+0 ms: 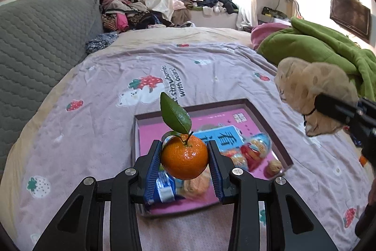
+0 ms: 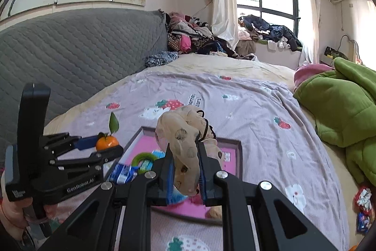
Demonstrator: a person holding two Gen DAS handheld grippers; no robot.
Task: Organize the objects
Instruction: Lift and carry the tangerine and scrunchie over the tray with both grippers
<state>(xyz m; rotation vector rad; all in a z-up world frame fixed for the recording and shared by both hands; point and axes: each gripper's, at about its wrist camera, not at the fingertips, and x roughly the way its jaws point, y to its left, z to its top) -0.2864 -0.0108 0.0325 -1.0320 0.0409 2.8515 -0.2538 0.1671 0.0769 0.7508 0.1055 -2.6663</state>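
My left gripper [image 1: 185,158] is shut on an orange mandarin [image 1: 184,158] with a green leaf, held in the air over the pink-lined box [image 1: 265,113]. In the right wrist view the same mandarin [image 2: 107,142] shows at the left, in the left gripper [image 2: 103,148]. My right gripper [image 2: 185,168] is shut on a beige spotted fabric scrunchie [image 2: 185,140] with a black elastic, lifted above the box [image 2: 239,157]. From the left wrist view the scrunchie [image 1: 312,91] hangs at the right in the right gripper's black fingers [image 1: 338,109].
The box lies on a pink strawberry-print bed sheet [image 1: 94,114] and holds snack packets [image 1: 256,149], a blue card and a walnut [image 1: 273,167]. A green blanket [image 1: 329,48] lies at the right, a grey quilted headboard [image 1: 35,44] at the left, clothes piled behind. More packets [image 2: 363,206] lie at the bed's right edge.
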